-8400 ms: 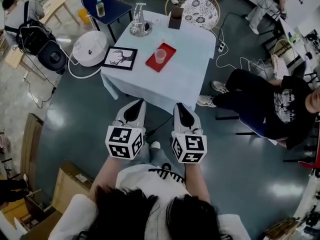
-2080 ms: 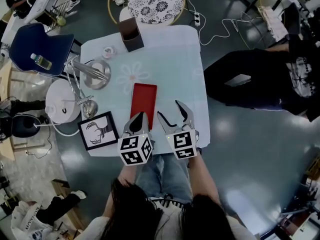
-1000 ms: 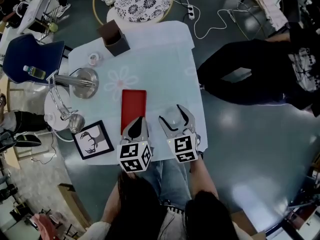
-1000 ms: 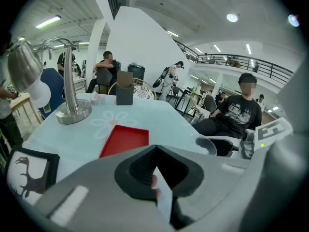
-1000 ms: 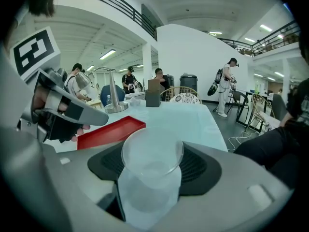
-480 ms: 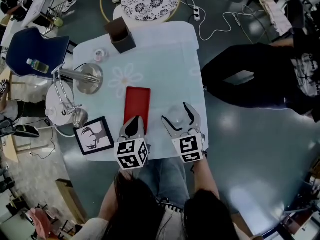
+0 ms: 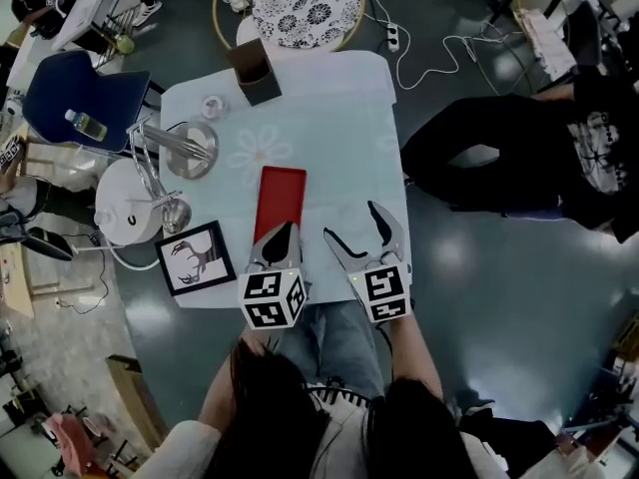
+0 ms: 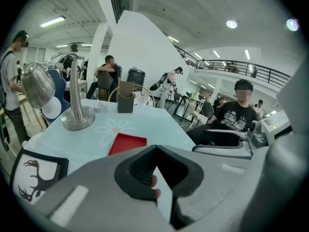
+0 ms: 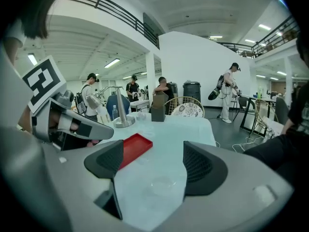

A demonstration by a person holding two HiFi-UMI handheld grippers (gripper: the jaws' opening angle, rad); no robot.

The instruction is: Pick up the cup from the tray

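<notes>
The right gripper [image 9: 153, 167] was wide open low over the table [image 7: 339, 128], close to its near edge. The clear cup [image 9: 161, 182], only faintly visible, sat on the table between the jaws and touched neither of them. Just beside, the left gripper [image 8: 154, 151] had its tips pressed together. The red tray [image 7: 281, 200] lay just beyond the left gripper, bare. A deer picture [image 7: 195, 257] lay near the near left corner.

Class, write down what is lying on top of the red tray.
The red tray shows a bare surface; nothing shows on it. Its near end is hidden in every view, by the left gripper in the head view, so that stays unchecked.
</notes>
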